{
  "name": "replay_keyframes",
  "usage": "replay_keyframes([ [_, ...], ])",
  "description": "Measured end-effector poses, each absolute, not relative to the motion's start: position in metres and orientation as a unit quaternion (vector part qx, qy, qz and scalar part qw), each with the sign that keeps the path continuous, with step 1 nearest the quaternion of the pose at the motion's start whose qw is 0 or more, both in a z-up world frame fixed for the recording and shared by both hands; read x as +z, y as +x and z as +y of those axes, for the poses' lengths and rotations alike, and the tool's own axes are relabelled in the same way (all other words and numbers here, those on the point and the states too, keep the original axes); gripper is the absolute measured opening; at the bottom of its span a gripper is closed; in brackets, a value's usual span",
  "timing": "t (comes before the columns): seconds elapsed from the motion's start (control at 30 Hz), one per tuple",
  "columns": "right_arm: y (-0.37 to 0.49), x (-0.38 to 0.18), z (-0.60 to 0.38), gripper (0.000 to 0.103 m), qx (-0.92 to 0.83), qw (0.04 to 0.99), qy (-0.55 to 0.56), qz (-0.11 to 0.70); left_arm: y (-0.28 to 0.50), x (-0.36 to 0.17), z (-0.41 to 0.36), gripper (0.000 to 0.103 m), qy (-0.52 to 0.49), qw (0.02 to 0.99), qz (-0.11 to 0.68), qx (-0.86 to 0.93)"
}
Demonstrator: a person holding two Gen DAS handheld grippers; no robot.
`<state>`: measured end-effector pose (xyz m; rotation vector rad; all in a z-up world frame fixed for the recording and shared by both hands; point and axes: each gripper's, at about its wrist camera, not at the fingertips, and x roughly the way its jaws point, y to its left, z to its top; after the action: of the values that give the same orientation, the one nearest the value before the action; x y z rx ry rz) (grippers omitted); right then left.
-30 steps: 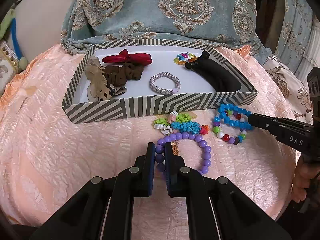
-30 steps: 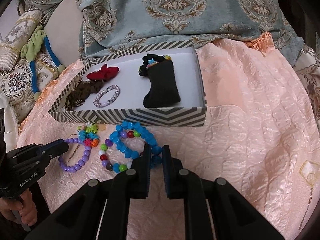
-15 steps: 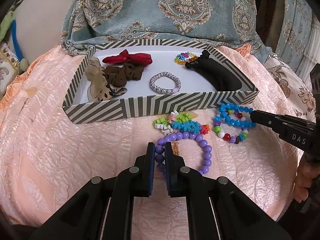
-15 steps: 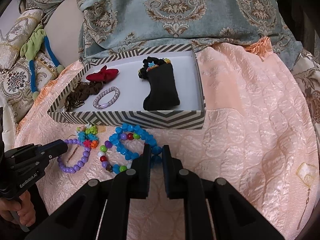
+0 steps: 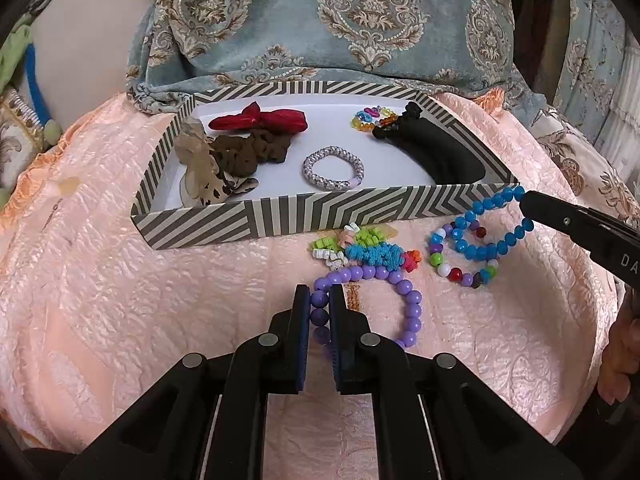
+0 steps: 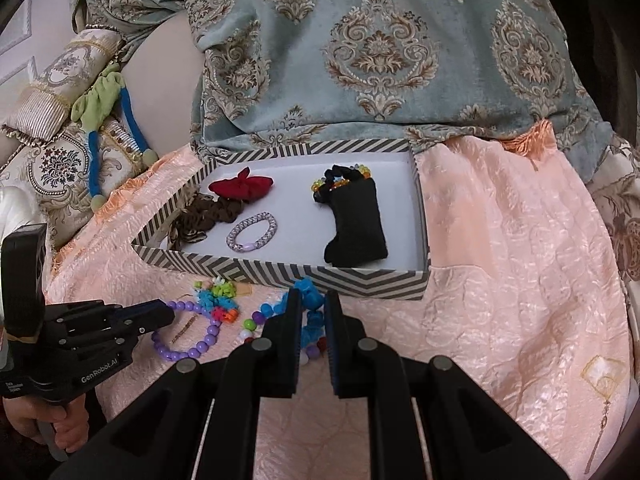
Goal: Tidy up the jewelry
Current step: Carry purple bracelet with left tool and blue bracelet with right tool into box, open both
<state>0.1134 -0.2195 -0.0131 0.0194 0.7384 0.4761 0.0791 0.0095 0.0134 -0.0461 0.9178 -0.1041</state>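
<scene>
**beadfan:** So where's the box [image 5: 304,216] relative to each set of tongs? That's the whole question for the next move, I think.

**trayguy:** Straight ahead of both, just past the loose pile. The right tongs [image 6: 311,300] are pinching the blue bracelet [image 5: 486,236] by one end of its loop. From the left camera that end is raised right at the box's near right corner, with the rest of the loop trailing down onto the pink cloth [image 5: 120,300]. So the right hand is the nearer one to dropping something in.

**beadfan:** And the left?

**trayguy:** The left tongs [image 5: 320,300] are clamped on the purple bracelet [image 5: 394,280], which lies flat on the cloth. The loop spreads off to the right of the jaws. The box wall sits ahead of it, with the little heap of colourful bands [image 5: 362,246] in between.

**beadfan:** Room inside?

**trayguy:** Looks like it. The box's long side runs crosswise to both tongs. There's white floor between the silver bracelet [image 5: 333,167] and the black pouch [image 5: 436,148], dead ahead of the right tongs. My guess: up over the near wall, forward, then let go there.
</scene>
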Motion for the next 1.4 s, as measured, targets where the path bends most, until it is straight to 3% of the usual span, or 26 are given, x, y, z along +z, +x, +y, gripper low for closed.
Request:
replay_keyframes([
  [0.4, 0.107, -0.002, -0.220, 0.011, 0.242, 0.910, 0.016, 0.335, 0.075, 0.044, 0.030, 0.000, -0.066, 0.902, 0.422, -0.053],
  [0.87, 0.113, 0.059, -0.211, 0.011, 0.266, 0.925, 0.016, 0.272, 0.097, 0.118, 0.039, 0.000, -0.075, 0.920, 0.379, -0.062],
  [1.13, 0.171, 0.050, -0.176, 0.011, 0.265, 0.906, 0.000, 0.330, 0.169, 0.134, 0.008, 0.000, -0.033, 0.926, 0.369, -0.068],
  [1.4, 0.201, 0.010, -0.172, 0.011, 0.286, 0.880, 0.053, 0.375, 0.251, 0.104, 0.002, 0.000, -0.104, 0.905, 0.402, -0.092],
])
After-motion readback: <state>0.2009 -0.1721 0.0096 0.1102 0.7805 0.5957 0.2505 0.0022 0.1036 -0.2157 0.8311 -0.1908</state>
